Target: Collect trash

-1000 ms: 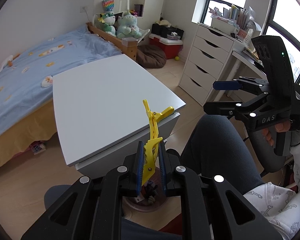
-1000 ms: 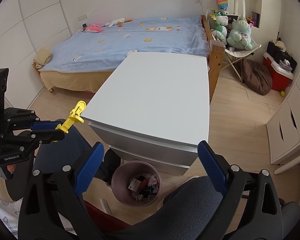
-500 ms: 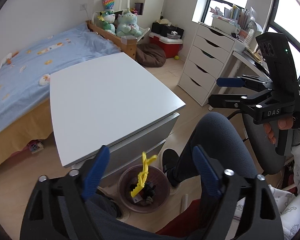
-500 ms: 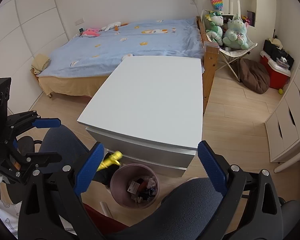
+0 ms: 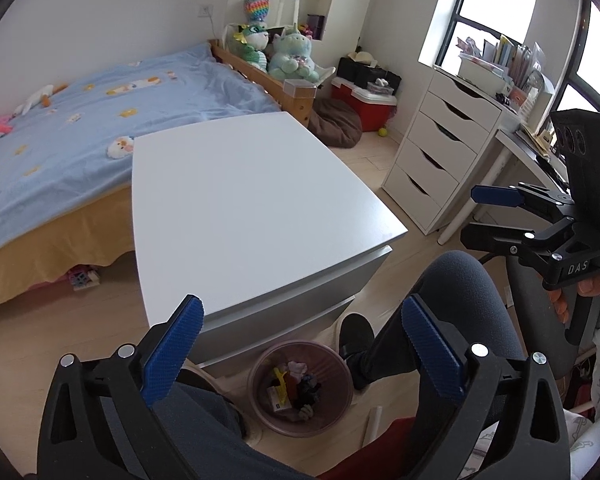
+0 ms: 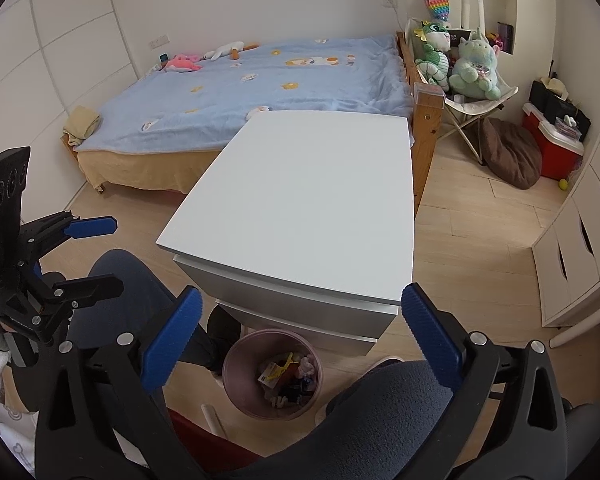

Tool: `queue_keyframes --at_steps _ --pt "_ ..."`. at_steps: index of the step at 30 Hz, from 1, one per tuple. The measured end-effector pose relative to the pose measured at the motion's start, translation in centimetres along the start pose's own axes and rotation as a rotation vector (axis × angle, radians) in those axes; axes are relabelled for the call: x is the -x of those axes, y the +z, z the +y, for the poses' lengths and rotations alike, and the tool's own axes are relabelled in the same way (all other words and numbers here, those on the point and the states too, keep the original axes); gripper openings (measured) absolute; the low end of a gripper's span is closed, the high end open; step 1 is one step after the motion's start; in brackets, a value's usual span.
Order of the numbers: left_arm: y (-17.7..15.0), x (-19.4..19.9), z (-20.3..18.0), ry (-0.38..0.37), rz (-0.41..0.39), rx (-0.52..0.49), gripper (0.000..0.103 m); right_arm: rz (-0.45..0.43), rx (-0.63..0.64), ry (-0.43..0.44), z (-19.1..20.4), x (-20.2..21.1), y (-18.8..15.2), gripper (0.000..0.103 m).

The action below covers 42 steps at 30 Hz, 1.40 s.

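A pink trash bin (image 5: 260, 396) stands on the floor under the front edge of the white table (image 5: 244, 200). It holds several bits of trash, among them a yellow clip (image 5: 281, 378), which also shows in the right wrist view (image 6: 281, 364). My left gripper (image 5: 300, 344) is open and empty above the bin. My right gripper (image 6: 298, 340) is open and empty, also above the bin (image 6: 236, 380). Each gripper shows in the other's view: the right one (image 5: 488, 216) at the right, the left one (image 6: 100, 254) at the left.
The person's knees in dark trousers (image 5: 452, 304) flank the bin. A bed with a blue cover (image 5: 68, 128) lies behind the table. A white drawer unit (image 5: 436, 152) stands at the right. A white tube (image 5: 372, 420) lies on the floor by the bin.
My left gripper opened and let go of the yellow clip. The clip fell and now lies in the bin. The right gripper stayed open.
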State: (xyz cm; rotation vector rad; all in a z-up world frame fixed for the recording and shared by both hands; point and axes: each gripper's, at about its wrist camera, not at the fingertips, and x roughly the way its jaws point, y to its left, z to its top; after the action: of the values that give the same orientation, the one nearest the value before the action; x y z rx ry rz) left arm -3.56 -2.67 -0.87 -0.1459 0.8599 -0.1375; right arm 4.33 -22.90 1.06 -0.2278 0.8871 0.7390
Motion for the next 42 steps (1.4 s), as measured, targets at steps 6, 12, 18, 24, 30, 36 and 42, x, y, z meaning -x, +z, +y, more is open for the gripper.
queue_keyframes --at_steps 6,12,18,24,30,36,42 --pt "1.7 0.4 0.7 0.028 -0.037 0.0 0.096 -0.027 0.013 -0.003 0.4 -0.3 1.8 0.098" --pt "3.7 0.7 1.4 0.033 -0.084 0.003 0.096 -0.064 0.025 0.001 0.5 -0.6 4.4 0.098" --pt "5.2 0.1 2.4 0.062 -0.081 0.023 0.097 -0.085 0.028 0.01 0.3 -1.2 6.5 0.098" --pt "5.8 -0.4 3.6 -0.002 -0.084 0.079 0.097 -0.062 0.034 0.024 0.3 -2.5 7.5 0.098" --pt "6.2 -0.9 4.0 -0.007 -0.077 0.097 0.097 -0.055 0.035 0.026 0.2 -3.0 7.9 0.098" --pt "6.5 -1.0 3.8 0.005 -0.078 0.086 0.097 -0.054 0.035 0.027 0.2 -3.1 8.0 0.098" --pt "6.7 -1.0 3.9 0.018 -0.081 0.089 0.097 -0.053 0.035 0.028 0.2 -3.4 8.1 0.098"
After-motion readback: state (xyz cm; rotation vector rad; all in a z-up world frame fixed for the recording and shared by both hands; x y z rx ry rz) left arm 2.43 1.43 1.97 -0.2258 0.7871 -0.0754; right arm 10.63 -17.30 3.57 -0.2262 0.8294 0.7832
